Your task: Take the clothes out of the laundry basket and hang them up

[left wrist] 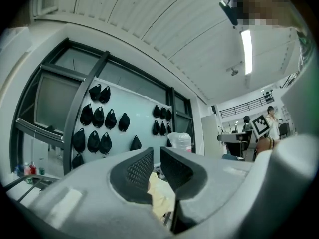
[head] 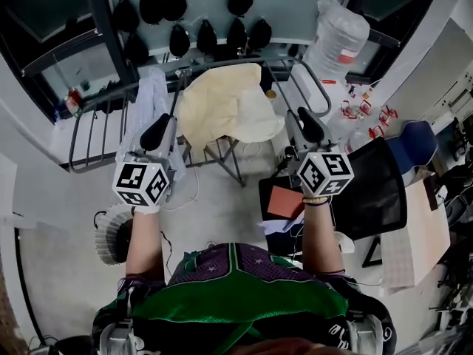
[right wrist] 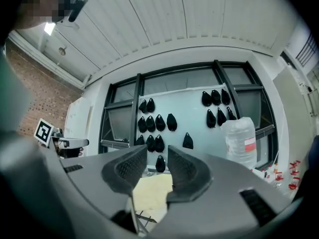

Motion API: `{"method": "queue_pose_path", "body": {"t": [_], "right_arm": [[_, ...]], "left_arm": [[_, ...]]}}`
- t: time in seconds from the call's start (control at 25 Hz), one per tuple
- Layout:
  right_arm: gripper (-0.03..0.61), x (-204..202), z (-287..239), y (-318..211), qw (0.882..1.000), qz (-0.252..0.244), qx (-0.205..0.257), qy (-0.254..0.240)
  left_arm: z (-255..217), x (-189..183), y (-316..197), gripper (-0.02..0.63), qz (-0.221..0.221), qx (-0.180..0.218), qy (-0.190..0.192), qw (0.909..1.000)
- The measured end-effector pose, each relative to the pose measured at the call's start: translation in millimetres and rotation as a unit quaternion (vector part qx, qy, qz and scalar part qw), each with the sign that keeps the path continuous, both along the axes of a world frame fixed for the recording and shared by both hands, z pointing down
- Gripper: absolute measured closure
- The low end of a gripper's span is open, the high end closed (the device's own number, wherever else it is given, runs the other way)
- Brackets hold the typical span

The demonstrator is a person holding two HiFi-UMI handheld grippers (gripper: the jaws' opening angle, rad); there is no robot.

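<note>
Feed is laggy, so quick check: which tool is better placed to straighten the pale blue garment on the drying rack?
Probably left. The left tool is right beside the pale blue garment; the right tool is across the cream garment. Both are empty.

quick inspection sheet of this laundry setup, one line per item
surface: pale floor; no table seen
job's things: cream garment draped over the dark drying rack; pale garment hung on the rack's left part; white laundry basket beside the left arm, contents hidden
clutter: big water bottle; black office chair
grippers: left gripper jaws a narrow gap apart, no cloth pinched; right gripper jaws wider apart, empty
cables: white cable looped on the floor
surroundings: black caps hung on the back wall
</note>
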State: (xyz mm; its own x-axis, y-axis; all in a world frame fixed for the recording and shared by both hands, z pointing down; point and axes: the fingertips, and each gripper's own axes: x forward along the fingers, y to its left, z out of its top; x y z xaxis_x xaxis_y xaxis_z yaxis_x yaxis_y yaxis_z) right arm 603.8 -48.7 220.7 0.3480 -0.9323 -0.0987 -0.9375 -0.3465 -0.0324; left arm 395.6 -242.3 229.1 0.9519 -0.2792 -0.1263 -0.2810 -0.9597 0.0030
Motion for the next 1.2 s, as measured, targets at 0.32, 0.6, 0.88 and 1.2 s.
{"method": "queue_pose_path", "body": {"t": [0.32,0.6,0.88,1.2], "right_arm": [[0.535,-15,2,47,0.999,-0.030,0.019,-0.001],[0.577,-17,-5,77,0.999,-0.023,0.022,0.018],[0.577,-15,-9,90,0.999,-0.016,0.026,0.023],[0.577,-14,-10,89,0.999,-0.015,0.030,0.022]], "left_arm": [[-1,-7,54,0.595,-0.014,-0.001,0.017,0.9998],[-4,-4,82,0.595,-0.025,0.013,0.011,0.9995],[-5,-2,99,0.594,-0.026,0.029,0.006,0.9992],[-5,-3,100,0.594,-0.029,0.038,-0.001,0.9989]]}}
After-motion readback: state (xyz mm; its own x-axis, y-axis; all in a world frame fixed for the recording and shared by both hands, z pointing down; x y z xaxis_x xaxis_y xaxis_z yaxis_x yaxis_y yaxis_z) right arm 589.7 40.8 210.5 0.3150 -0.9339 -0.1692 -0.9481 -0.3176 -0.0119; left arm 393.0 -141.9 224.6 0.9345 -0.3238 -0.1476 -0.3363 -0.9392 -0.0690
